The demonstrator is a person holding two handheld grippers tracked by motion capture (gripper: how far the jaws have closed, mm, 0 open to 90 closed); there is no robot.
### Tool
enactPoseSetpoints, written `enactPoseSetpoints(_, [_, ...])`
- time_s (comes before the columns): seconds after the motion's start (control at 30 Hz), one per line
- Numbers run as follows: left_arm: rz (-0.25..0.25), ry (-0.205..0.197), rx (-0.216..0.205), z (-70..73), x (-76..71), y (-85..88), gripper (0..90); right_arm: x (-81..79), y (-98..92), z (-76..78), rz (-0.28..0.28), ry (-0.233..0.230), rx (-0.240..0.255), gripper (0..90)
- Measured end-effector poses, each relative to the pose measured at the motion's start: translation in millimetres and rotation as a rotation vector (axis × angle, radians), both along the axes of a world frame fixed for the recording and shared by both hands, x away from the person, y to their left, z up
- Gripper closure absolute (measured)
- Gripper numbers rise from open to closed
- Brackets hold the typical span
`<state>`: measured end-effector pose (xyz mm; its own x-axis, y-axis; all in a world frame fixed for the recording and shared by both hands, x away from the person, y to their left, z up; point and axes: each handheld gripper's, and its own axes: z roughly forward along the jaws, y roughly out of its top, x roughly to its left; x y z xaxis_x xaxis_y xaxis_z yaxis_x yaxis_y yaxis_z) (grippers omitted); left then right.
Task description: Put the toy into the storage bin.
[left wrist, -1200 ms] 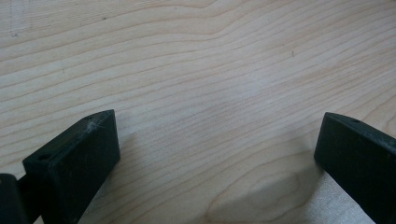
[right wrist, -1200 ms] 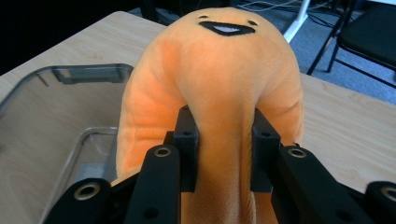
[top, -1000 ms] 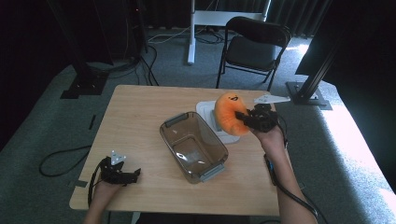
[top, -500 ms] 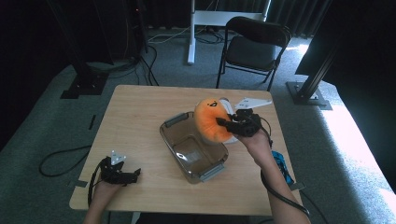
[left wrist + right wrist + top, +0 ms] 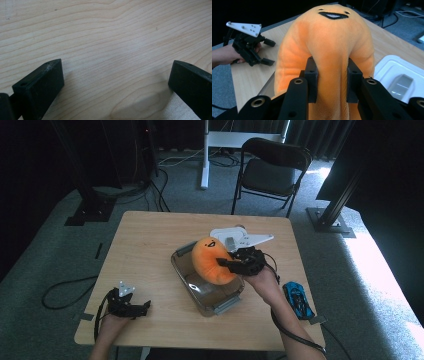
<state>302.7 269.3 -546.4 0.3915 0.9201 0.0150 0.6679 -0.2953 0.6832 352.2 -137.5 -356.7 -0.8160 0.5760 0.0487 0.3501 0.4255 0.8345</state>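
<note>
The right gripper [image 5: 231,265] pinches a fold of the orange plush toy [image 5: 214,260]; in the right gripper view both black jaws dig into the soft fabric of the plush toy [image 5: 329,45] from either side, so it bulges above them. The toy hangs over the clear glass baking dish [image 5: 200,292], above the dish's far half, with its stitched face turned up and away from the hand. The near half of the dish lies bare, and its near rim and grey corner handle stand a good way in from the table's front edge.

Just beyond the dish lies a white lid [image 5: 235,237], its corner pointing toward the table's right side; it lies close behind the toy. A blue toy car [image 5: 298,300] sits near the table's right edge, just beside the right forearm, leaving little free board on that side.

The left gripper [image 5: 131,305] rests at the near left corner of the wooden table [image 5: 145,245], well apart from the dish. In the left gripper view its jaws stand wide apart over bare wood grain with nothing between them. The whole left and far-left part of the tabletop lies open.
</note>
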Motion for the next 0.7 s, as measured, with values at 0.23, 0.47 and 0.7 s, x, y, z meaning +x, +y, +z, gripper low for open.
enactPoseSetpoints(0.23, [0.000, 0.000, 0.000, 0.0, 0.0, 0.0, 0.5, -2.5, 9.6, -10.8, 0.029, 0.013, -0.014, 69.7])
enactPoseSetpoints(0.47, [-0.002, 0.000, 0.000, 0.0, 0.0, 0.2, 0.5, -4.1, 13.8, -19.8, 0.050, 0.032, -0.032, 69.4])
enactPoseSetpoints(0.7, [-0.001, 0.000, -0.001, 0.0, -0.1, 0.1, 0.5, -4.1, 18.2, -34.0, 0.065, 0.056, -0.074, 68.8])
